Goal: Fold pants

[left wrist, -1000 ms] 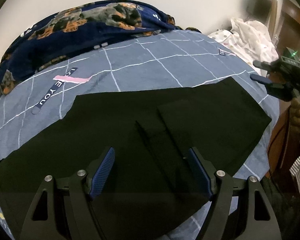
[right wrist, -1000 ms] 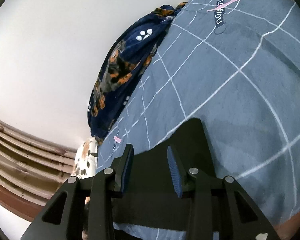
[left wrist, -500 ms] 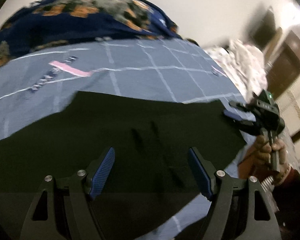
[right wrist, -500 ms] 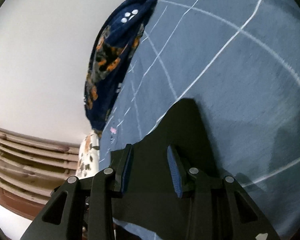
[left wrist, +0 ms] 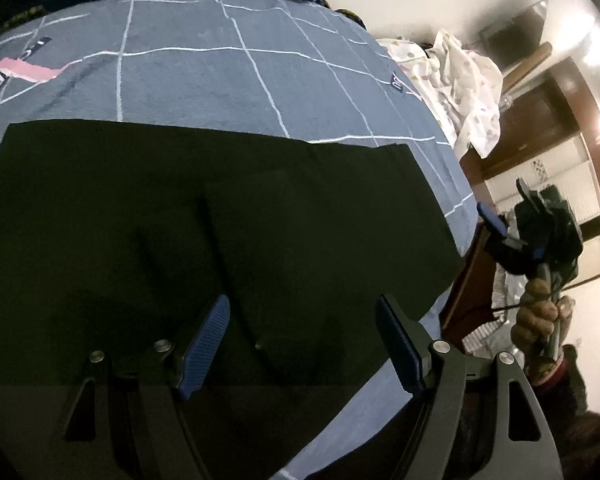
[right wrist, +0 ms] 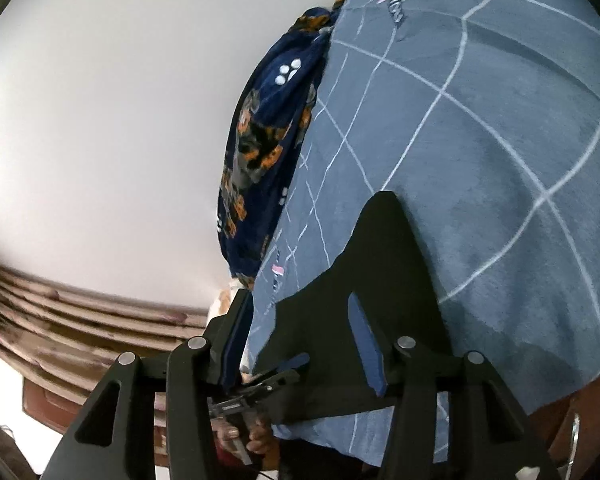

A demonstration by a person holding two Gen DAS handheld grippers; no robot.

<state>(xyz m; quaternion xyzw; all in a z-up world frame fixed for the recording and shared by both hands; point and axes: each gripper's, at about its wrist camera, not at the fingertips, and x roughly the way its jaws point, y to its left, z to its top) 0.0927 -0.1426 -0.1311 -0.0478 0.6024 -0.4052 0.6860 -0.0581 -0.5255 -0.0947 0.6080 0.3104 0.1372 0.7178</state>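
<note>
Black pants [left wrist: 220, 208] lie flat and partly folded on the blue-grey checked bed cover [left wrist: 220, 64]. My left gripper [left wrist: 302, 344] is open and empty, hovering over the near edge of the pants. My right gripper [left wrist: 504, 216] is seen in the left wrist view off the bed's right edge, held in a hand. In the right wrist view the right gripper [right wrist: 300, 340] is open and empty, over the end of the pants [right wrist: 380, 272]. The left gripper [right wrist: 276, 372] shows small beyond it.
A dark blue patterned blanket [right wrist: 260, 152] is bunched along the wall side of the bed. A white spotted cloth [left wrist: 460, 88] lies at the far right corner. Wooden furniture and a door [left wrist: 548, 120] stand beyond the bed's right edge.
My left gripper swung right and closer over the pants. My right gripper opened wider and drew back off the bed's edge.
</note>
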